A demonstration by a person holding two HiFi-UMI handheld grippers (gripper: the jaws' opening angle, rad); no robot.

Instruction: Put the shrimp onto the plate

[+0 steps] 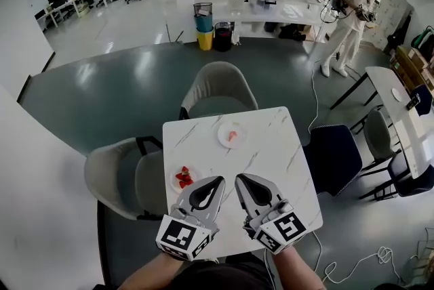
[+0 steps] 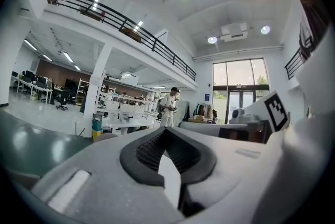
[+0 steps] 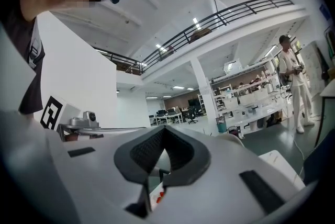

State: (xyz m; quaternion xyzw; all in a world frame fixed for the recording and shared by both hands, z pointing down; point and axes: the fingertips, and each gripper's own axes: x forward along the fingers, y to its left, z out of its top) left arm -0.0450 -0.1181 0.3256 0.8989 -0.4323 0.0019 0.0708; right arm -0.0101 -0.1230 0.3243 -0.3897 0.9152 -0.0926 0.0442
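A pale pink shrimp (image 1: pixel 233 135) lies on a small white plate (image 1: pixel 224 141) at the far middle of the white marble table (image 1: pixel 271 160). A second small plate (image 1: pixel 175 186) near the left edge carries red pieces (image 1: pixel 183 177). My left gripper (image 1: pixel 218 181) and right gripper (image 1: pixel 239 179) hover side by side over the near part of the table, well short of the shrimp. Both are shut with nothing between the jaws. The left gripper (image 2: pixel 166 130) and right gripper (image 3: pixel 165 127) point out into the room; red pieces (image 3: pixel 157 196) show through the right one's gap.
Grey chairs stand at the table's far side (image 1: pixel 217 89) and left side (image 1: pixel 122 177), a dark blue chair (image 1: pixel 332 156) at the right. A person (image 1: pixel 349 17) stands far back right. Cables (image 1: pixel 359 261) lie on the floor at the right.
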